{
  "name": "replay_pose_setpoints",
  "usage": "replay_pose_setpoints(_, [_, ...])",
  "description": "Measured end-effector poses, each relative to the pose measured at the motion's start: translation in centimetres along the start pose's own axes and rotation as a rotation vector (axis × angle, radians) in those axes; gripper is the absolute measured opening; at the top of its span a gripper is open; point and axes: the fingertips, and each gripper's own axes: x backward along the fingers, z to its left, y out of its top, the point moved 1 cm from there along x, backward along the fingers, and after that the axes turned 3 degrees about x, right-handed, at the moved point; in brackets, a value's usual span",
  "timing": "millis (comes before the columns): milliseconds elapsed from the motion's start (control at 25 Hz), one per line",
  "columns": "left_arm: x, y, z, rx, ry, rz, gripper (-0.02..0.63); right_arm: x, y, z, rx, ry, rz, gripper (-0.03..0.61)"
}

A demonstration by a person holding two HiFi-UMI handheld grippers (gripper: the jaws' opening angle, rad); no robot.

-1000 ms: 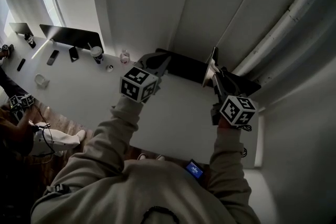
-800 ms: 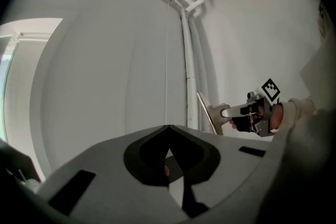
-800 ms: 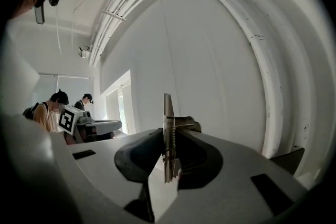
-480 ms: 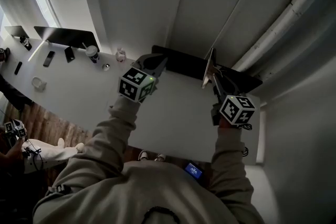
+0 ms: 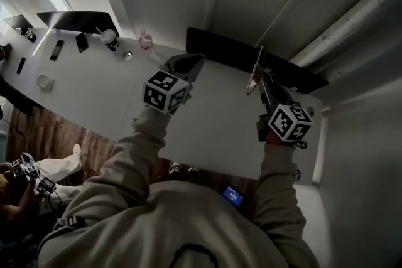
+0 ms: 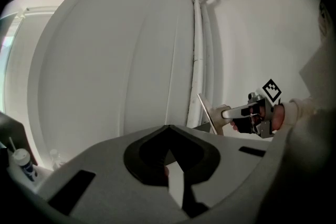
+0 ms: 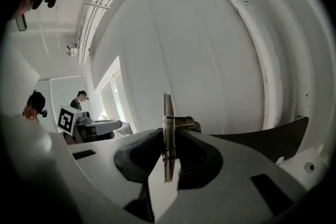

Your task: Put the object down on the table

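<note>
A thin clipboard [image 5: 254,72] with a metal clip stands on edge, upright, over the white table [image 5: 213,125]. My right gripper [image 5: 264,77] is shut on its clip end. In the right gripper view the board [image 7: 167,113] rises between the two dark pads. In the left gripper view the same board [image 6: 206,112] shows edge-on at the right, held out by the right gripper [image 6: 233,112]. My left gripper [image 5: 191,62] hovers over the table a little left of the board, its jaws [image 6: 168,131] together with nothing between them.
A long black panel [image 5: 220,48] lies along the table's far edge behind both grippers. Farther left are a cup [image 5: 110,39], a small bottle [image 5: 145,41], phones [image 5: 81,41] and another dark screen [image 5: 69,19]. A person [image 5: 25,166] sits at lower left.
Both hands have come down toward the table, the right one still gripping the clipboard. The table looks nearer and larger under them.
</note>
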Motion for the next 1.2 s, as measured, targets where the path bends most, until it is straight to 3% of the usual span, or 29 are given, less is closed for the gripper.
replay_pose_setpoints(1200, [-3.3,-14.8,0.6,0.194,0.02,0.187,-0.003,-3.1,-12.8,-3.7,-0.13,0.01,0.192,0.091])
